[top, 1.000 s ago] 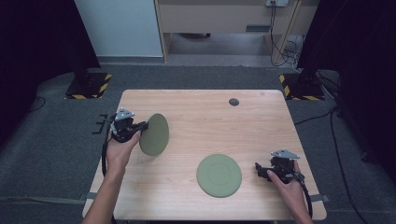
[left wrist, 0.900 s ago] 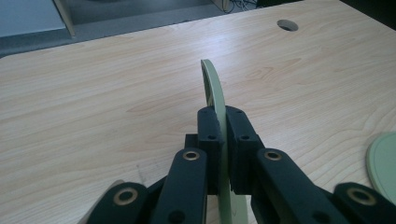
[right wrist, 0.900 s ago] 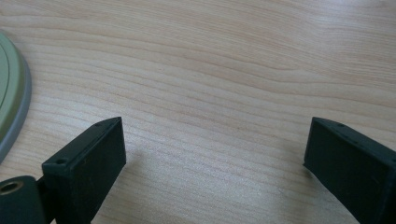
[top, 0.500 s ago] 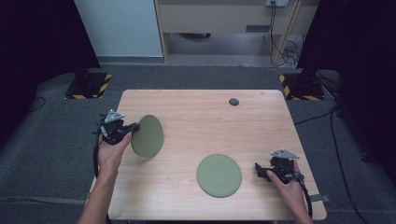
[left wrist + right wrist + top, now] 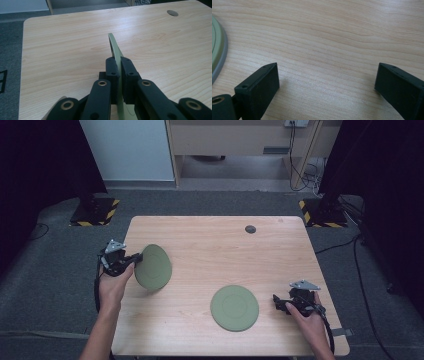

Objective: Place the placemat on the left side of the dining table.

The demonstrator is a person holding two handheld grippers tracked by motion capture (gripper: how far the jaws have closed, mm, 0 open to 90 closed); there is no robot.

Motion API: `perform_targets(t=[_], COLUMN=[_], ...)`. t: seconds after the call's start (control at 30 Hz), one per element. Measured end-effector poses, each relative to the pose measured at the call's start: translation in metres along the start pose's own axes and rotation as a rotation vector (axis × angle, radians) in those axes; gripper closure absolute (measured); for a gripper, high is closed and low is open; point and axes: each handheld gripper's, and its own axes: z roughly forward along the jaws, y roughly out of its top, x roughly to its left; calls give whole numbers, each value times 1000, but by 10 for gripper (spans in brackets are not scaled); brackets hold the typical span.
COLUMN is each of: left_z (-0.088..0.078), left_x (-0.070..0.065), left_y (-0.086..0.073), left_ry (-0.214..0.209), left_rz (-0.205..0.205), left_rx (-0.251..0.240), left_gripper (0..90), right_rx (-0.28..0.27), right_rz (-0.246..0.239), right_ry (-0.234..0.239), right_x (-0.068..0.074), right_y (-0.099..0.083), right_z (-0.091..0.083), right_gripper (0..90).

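A pale wooden worktop (image 5: 210, 255) stands on grey carpet. The left gripper (image 5: 131, 262) clamps its fingers on a green plate (image 5: 153, 266), tilted on edge above the worktop's left side. A second green plate (image 5: 234, 308) lies flat near the right gripper (image 5: 278, 302), fingers apart.

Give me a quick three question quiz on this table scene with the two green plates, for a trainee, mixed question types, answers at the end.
1. True or false: the left tool is clamped on the rim of the tilted round green plate.
2. Which best describes the right tool? A) shut on a plate B) open, holding nothing C) shut on a cable
3. How does the flat round green plate lie on the light wooden table?

Key:
1. True; the plate's edge sits between the pads.
2. B
3. Flat on the tabletop, near the right tool, apart from it.
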Motion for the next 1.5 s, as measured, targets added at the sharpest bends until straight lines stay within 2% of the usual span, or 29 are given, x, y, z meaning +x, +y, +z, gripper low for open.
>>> perform_targets(t=[0.53,0.93,1.5], left_z=[5,13,25], left_x=[26,37,42], left_y=[-29,-46,-64], left_ry=[38,60,71], left_rz=[-61,-82,-99], left_rx=[28,67,102], left_gripper=[856,855,855], right_rx=[7,8,9], right_rz=[1,-2,-1], right_ry=[-1,-1,-2], right_x=[0,0,0], right_y=[0,0,0], right_z=[1,1,1], right_gripper=[55,53,52])
